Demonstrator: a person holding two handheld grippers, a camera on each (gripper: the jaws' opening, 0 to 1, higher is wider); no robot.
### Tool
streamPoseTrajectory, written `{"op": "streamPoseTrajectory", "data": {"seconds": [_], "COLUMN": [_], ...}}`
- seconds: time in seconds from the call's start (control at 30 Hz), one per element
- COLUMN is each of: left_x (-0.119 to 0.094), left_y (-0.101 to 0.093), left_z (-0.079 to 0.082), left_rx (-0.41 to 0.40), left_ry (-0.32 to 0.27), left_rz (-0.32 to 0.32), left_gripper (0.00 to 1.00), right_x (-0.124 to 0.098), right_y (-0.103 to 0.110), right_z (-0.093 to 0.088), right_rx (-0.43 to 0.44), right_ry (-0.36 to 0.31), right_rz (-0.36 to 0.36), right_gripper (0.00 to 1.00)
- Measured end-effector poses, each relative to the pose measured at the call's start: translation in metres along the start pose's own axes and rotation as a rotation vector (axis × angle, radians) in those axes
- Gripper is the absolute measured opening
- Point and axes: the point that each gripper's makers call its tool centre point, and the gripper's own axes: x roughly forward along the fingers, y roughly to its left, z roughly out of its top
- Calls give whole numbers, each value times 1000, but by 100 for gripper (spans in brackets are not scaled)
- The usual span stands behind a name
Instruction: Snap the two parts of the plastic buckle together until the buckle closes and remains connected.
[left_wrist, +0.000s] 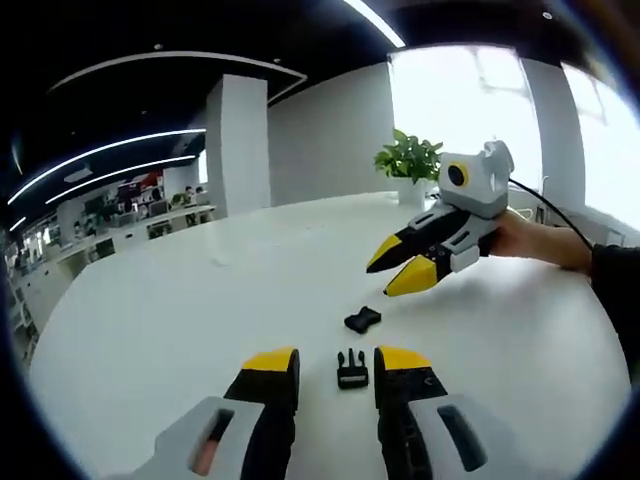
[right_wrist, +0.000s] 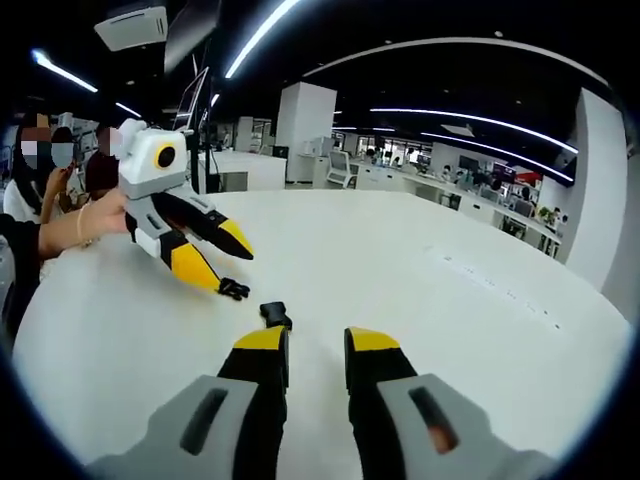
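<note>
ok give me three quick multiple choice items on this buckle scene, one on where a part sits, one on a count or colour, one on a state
1. Where does the pronged buckle part lie in the left gripper view?
A. on the table between the left tool's jaws
B. inside the plant pot
C. held in the person's hand

2. How many buckle pieces lie on the white table?
A. one
B. two
C. four

3. What state is the buckle in?
A. snapped together
B. two parts lying apart
C. clamped in the right tool

Answers:
1. A: the pronged part sits on the table in the gap between the yellow-tipped jaws.
2. B: the pronged part and the socket part are both there.
3. B: bare table shows between them, and the right tool hovers open above, holding nothing.
</note>
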Motion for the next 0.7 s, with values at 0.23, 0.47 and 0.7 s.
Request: {"op": "streamPoseTrajectory", "data": {"seconds": [0.23,0.47,0.7], "left_x": [6,7,7], "left_y": [-4,-5,-6], "left_z": [-8,-9,-10], "left_rx": [13,-2,-28], "left_ry": [34,35,32], "left_rz": [-17,-25,-35], "left_gripper": [30,28,24], "right_x": [8,15,24], "right_y": [11,16,18], "right_z": [0,-3,-1], "right_rx": [13,17,64], "right_ry": [-6,-5,-19], "right_rz": [65,104,158], "right_gripper": [23,23,22]}}
